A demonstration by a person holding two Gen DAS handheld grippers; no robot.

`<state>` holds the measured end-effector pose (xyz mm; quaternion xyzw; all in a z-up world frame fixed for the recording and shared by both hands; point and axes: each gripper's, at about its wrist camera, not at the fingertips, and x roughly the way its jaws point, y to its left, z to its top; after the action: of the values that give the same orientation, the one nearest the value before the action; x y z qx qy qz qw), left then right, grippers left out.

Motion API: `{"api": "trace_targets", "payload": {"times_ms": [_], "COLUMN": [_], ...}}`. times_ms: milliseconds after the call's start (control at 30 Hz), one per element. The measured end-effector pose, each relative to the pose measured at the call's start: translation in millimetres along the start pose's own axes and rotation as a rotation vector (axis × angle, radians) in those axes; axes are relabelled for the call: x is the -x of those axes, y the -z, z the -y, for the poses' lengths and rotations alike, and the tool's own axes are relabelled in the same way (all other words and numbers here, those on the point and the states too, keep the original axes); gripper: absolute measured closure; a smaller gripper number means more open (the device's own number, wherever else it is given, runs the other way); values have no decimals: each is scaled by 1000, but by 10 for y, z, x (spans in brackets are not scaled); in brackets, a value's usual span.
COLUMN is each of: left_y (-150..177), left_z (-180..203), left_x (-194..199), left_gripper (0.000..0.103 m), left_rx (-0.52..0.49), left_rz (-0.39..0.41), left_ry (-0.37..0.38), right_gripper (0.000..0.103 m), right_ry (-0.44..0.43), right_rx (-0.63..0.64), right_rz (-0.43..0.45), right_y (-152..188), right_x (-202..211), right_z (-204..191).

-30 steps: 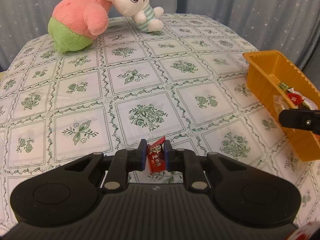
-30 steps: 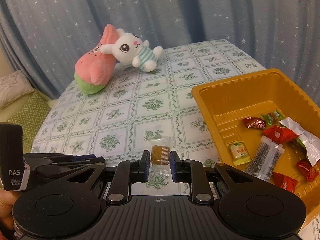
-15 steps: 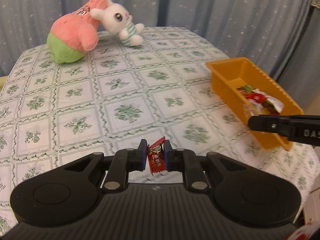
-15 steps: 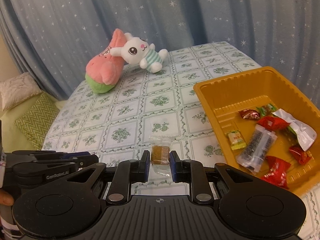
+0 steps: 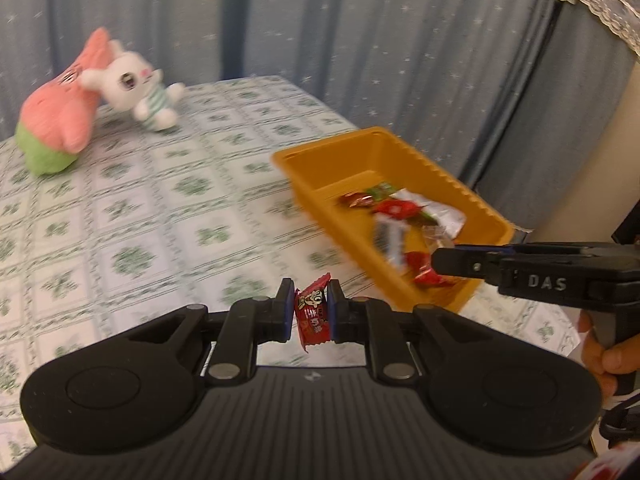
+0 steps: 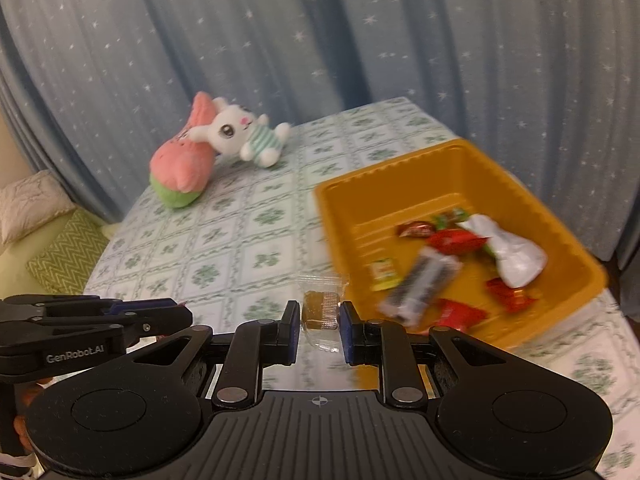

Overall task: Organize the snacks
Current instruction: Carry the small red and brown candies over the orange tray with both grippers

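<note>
Left gripper: matte black plastic with ribbed housing and blue-lined pads, jaws pressed onto a small red candy packet, a crinkled foil sachet with serrated ends, printed with a cartoon face and white characters, held upright clear of the cloth. Right gripper: same build, jaws pinching a brown square snack sealed in a clear film wrapper whose flat margins stick out above and below the pads. Orange tray: thin moulded plastic, rectangular, with ribbed walls and a rolled rim, lying on the right side of the table. It contains several red foil candies, a white crumpled pouch, a dark bar in clear wrap, a small yellow sachet and a green-wrapped sweet; motion blur makes finer print unreadable. The table is covered by a white cloth with a green floral tile pattern. At the far left, a pink-and-green plush leans against a white plush rabbit in a striped top; pale blue star-printed curtains hang behind.

Compared with one second earlier, both views show the tray nearer to centre and more of its interior, the plush toys smaller and farther left, and more curtain above; each grip is unchanged. In the left view the right gripper now reaches across the tray's near corner, with a hand on its handle.
</note>
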<state>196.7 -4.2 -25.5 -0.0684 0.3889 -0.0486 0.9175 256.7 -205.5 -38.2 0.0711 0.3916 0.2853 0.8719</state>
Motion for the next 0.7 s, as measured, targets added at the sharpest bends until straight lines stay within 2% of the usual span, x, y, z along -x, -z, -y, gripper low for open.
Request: {"api": "trace_targets", "payload": {"times_ms": [200, 367, 700], "left_y": [-230, -465, -807], "left_z": [422, 687, 871], "left_x": [-230, -472, -1042], "left_gripper": [88, 88, 88], "left_rx": [-18, -23, 11], "left_rz": [8, 25, 8], "left_ry": [-1, -30, -131], "right_gripper": [82, 82, 82], "right_ry": [17, 9, -27], "right_rx": [3, 31, 88], "right_rz": [5, 13, -23], "right_y": [-199, -428, -754], "right_x": [71, 39, -258], "right_z": [419, 676, 1019]}}
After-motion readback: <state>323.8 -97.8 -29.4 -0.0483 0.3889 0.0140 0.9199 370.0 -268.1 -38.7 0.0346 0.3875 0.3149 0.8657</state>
